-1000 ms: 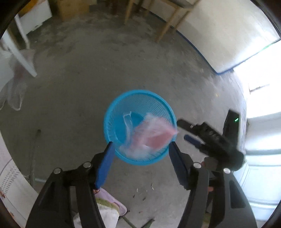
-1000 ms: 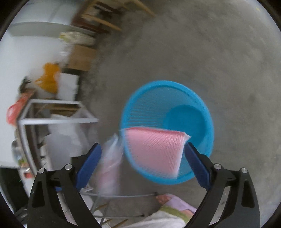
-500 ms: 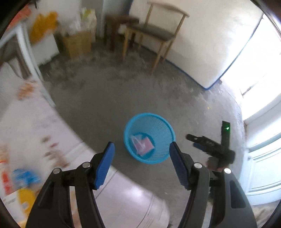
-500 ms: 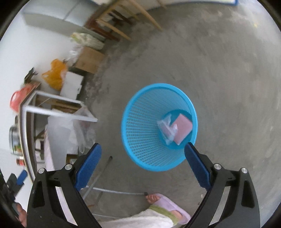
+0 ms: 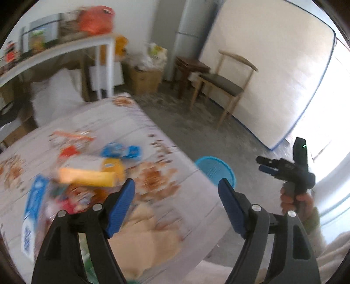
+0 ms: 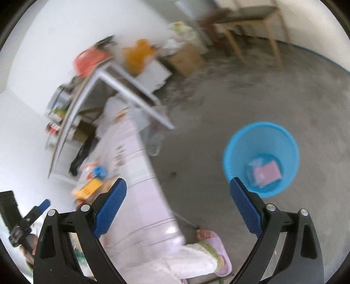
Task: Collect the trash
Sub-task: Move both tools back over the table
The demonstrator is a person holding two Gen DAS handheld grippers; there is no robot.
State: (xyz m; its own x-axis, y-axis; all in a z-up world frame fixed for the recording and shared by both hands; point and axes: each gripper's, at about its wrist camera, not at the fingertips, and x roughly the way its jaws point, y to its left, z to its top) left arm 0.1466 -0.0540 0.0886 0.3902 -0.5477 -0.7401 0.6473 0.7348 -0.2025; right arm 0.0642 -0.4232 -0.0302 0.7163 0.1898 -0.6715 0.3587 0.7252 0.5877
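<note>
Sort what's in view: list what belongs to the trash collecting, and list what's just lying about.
Part of the job:
- blue basket on the floor
- pink packet and clear wrapper inside it
- blurred wrappers on the table
- left tongs and right tongs, both open and empty

Just lying about:
- wooden chair
- cardboard box
- orange bag on the shelf

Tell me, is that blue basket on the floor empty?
No, the blue basket holds a pink packet at its bottom.

Basket on the floor, beside the surface

Wrappers (image 5: pixel 87 172) lie on the surface (image 5: pixel 179 214); the basket (image 6: pixel 260 157) stands on the floor right of it, packets (image 6: pixel 265 172) inside, chair (image 5: pixel 227 85) behind.
</note>
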